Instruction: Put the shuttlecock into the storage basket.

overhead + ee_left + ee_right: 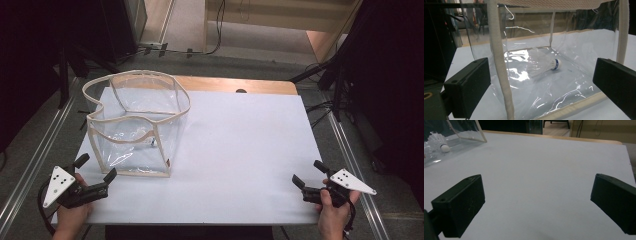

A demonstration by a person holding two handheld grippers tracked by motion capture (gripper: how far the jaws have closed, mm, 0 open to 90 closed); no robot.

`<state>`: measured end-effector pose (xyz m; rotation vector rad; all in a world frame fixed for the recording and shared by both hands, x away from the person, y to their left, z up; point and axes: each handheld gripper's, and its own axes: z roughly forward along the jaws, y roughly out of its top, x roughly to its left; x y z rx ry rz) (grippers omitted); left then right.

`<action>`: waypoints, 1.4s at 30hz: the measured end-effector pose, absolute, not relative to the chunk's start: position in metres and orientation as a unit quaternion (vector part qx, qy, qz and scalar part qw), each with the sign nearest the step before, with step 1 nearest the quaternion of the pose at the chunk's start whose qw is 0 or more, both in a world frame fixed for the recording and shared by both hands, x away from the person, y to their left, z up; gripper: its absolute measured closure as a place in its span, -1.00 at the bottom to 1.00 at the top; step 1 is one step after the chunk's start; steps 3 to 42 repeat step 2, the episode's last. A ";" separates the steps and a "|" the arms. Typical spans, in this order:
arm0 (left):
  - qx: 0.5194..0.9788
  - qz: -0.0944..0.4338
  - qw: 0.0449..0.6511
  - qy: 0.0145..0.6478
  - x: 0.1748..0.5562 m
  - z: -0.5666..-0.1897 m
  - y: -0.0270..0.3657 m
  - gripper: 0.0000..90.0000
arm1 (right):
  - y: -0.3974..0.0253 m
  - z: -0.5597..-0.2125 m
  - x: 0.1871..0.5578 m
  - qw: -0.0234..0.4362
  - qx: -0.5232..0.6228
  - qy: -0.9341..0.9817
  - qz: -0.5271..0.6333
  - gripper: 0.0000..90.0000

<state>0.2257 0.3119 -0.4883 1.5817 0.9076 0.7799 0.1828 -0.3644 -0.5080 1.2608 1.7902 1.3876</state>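
Observation:
A clear plastic bag (135, 125) with cream fabric trim stands upright and open on the left of the white table top (240, 145). Inside it a white shuttlecock (544, 65) lies on its side on the bag's floor; the shuttlecock (439, 142) also shows at the far left in the right gripper view. My left gripper (96, 167) is open just in front of the bag's near left corner, its jaws wide apart and holding nothing. My right gripper (307, 173) is open near the front right of the table, over bare surface.
A wooden strip (235, 85) borders the table's far edge. Metal rails (35, 160) run along both sides. Dark stands and cables (330, 70) sit on the floor beyond the table. The bag's trim strip (500, 67) rises close before the left gripper.

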 end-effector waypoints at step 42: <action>0.668 0.329 0.547 0.383 0.226 -0.488 0.312 -0.95 | -0.365 -0.507 0.182 0.273 0.468 0.665 0.514 -1.00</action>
